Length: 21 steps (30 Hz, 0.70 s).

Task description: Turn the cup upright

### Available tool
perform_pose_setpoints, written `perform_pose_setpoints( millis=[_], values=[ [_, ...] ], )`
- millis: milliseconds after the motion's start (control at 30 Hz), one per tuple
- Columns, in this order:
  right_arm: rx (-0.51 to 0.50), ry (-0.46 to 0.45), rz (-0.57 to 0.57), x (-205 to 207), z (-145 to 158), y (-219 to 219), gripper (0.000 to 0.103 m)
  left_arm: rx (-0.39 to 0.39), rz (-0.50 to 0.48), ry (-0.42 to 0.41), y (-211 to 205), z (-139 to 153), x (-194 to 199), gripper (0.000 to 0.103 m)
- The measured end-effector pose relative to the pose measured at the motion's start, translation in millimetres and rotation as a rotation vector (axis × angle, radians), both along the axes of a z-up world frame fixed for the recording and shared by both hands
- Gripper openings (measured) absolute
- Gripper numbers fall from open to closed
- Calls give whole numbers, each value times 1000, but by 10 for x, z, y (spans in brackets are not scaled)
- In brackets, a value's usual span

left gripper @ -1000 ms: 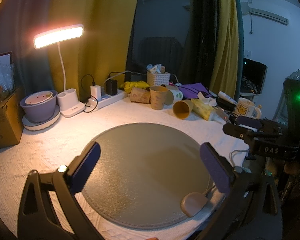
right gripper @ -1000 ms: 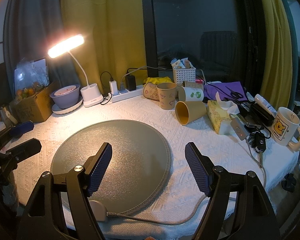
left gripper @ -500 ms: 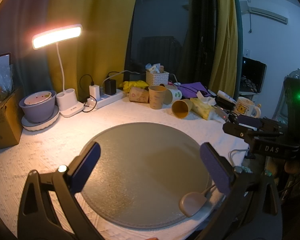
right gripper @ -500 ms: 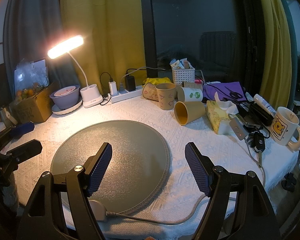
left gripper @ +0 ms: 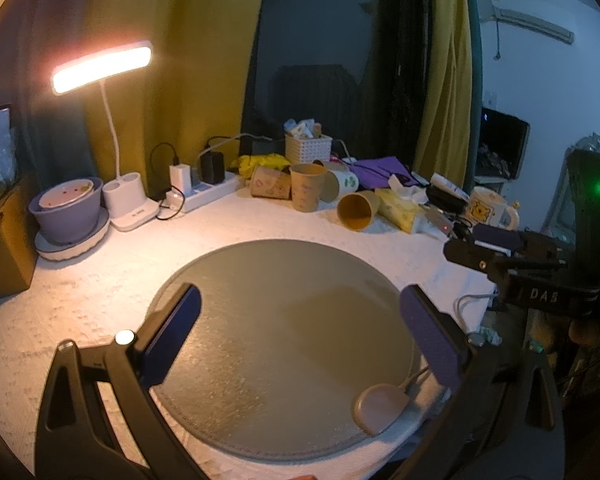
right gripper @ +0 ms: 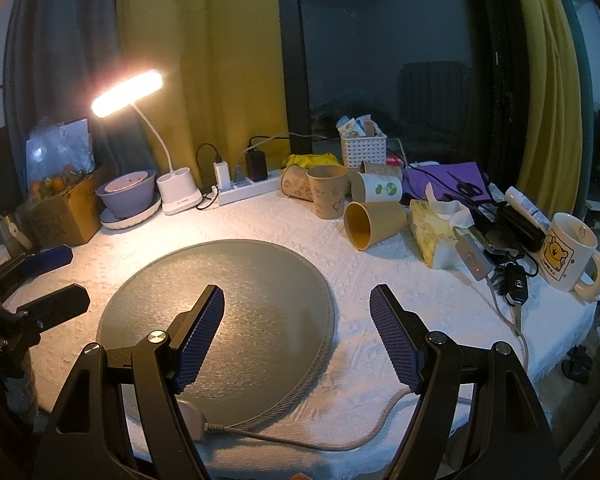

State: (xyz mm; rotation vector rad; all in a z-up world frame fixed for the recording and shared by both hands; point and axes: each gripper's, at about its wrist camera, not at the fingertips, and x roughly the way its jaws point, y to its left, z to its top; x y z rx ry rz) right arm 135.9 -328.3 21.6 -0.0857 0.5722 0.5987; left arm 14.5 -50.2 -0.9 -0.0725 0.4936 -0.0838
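Note:
A plain brown paper cup (right gripper: 374, 222) lies on its side behind the round grey mat (right gripper: 220, 320), mouth toward me; it also shows in the left wrist view (left gripper: 358, 210). A printed cup (right gripper: 327, 191) stands upright beside it, with other cups lying behind. My right gripper (right gripper: 296, 334) is open and empty over the mat's right edge. My left gripper (left gripper: 300, 332) is open and empty over the mat (left gripper: 284, 320). The right gripper shows in the left wrist view (left gripper: 500, 248); the left gripper shows in the right wrist view (right gripper: 44, 280).
A lit desk lamp (right gripper: 156, 140), a purple bowl (right gripper: 128, 196) and a power strip (right gripper: 248, 192) stand at the back left. A tissue pack (right gripper: 432, 232), keys (right gripper: 512, 284) and a white bear mug (right gripper: 568, 252) sit right. A cable (right gripper: 300, 436) runs by the mat's front.
Both views have shifted only slightly. Both grippers stay open and nothing on the table has moved.

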Motion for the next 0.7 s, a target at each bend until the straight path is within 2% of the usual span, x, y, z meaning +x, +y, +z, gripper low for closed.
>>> perform_pose_setpoints(
  millis=[200, 333, 700],
  values=[
    [-18, 9, -36, 243, -119, -56, 78, 74, -49, 88, -168, -49, 403, 100],
    [-10, 26, -47, 448, -209, -128, 78, 94, -86, 132, -286, -87, 691, 100],
    [-8, 54, -73, 1200, -353, -339, 78, 169, -145, 203, -681, -99, 1608, 100]
  ],
)
